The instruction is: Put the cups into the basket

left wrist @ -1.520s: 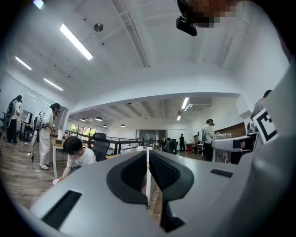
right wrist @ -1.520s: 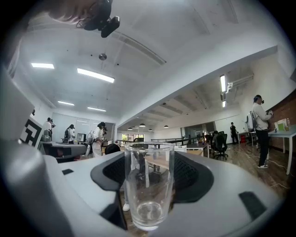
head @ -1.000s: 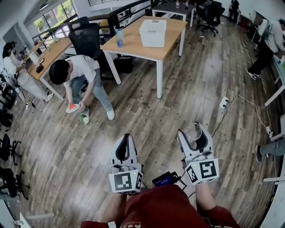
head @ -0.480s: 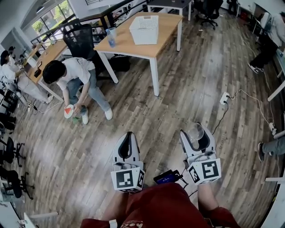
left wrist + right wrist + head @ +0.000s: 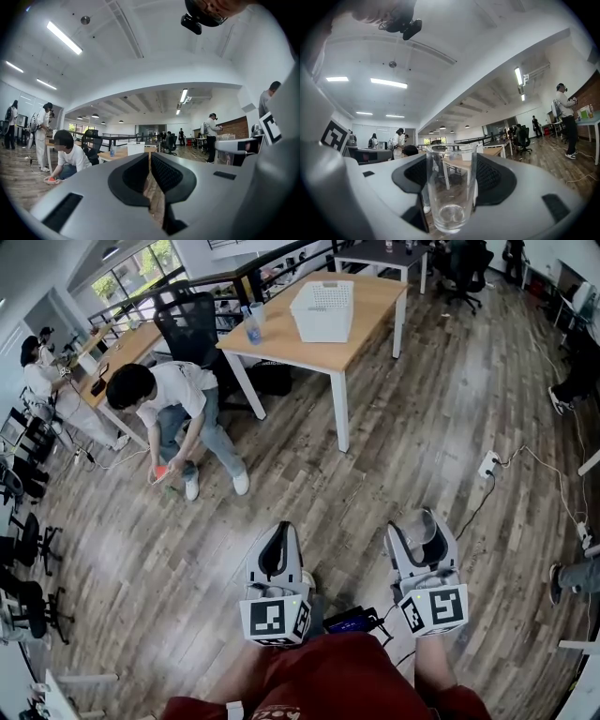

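Observation:
My right gripper [image 5: 419, 532] is shut on a clear drinking glass [image 5: 450, 187], which stands upright between its dark pads; from the head view the glass [image 5: 412, 518] shows at the jaw tips. The left gripper [image 5: 276, 557] is held level beside it, shut, with only a thin slit between the pads [image 5: 161, 171] and nothing in it. A white slotted basket [image 5: 323, 310] stands on a wooden table [image 5: 291, 343] far ahead, also visible as a small white basket [image 5: 136, 148] in the left gripper view. Both grippers hang over the floor, well short of the table.
A bottle [image 5: 250, 326] stands near the table's left edge, with a black office chair [image 5: 190, 324] behind it. A person [image 5: 173, 404] crouches on the plank floor at the left, holding something red. A power strip and cable [image 5: 487, 465] lie at the right. More desks and people stand around.
Both grippers sit a little lower in the head view and the room has shifted around them. The glass stays in the right jaws. The crouching person has shifted slightly.

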Tool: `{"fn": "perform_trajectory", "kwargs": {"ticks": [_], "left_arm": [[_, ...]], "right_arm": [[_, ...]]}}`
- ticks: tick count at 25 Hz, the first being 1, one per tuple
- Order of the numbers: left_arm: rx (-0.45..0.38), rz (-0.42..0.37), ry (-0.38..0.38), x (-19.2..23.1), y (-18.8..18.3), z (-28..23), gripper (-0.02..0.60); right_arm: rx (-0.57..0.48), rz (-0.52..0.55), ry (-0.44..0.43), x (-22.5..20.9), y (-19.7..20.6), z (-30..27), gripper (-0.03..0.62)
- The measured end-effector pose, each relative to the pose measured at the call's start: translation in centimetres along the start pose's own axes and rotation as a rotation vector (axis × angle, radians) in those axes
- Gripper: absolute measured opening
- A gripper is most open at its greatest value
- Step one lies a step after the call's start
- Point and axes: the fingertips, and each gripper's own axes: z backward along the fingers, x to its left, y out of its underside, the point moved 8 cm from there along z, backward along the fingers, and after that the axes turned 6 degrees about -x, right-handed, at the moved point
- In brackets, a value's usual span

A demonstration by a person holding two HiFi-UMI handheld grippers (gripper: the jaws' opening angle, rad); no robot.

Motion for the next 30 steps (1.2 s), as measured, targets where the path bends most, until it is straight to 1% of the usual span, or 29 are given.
{"fn": "perform_trajectory", "kwargs": {"ticks": [9, 17, 21, 27, 30], "left_arm": [[-0.006, 0.013, 0.019, 0.2, 0.6, -2.3, 0.021], [-0.021, 0.041, 0.048, 2.2, 1.9, -7.4, 0.021], [-0.027, 0.058, 0.049, 4.2, 2.3, -10.8, 0.021], [-0.034, 0.049, 0.035, 8.8, 2.6, -16.6, 0.021], [-0.034, 0.057, 0.024, 11.2, 2.6, -19.2, 0.021]], "right_arm": [[-0.002, 0.026, 0.020, -1.1, -0.2, -1.4, 0.284], [0.011, 0.064, 0.038, -1.7, 0.2, -5.6, 0.284], [0.031, 0.080, 0.032, -1.7, 0.8, -9.6, 0.284], [0.042, 0.097, 0.004, -1.1, 1.4, -17.8, 0.284], [0.055, 0.101, -0.012, -0.6, 1.9, -21.7, 0.284]]}}
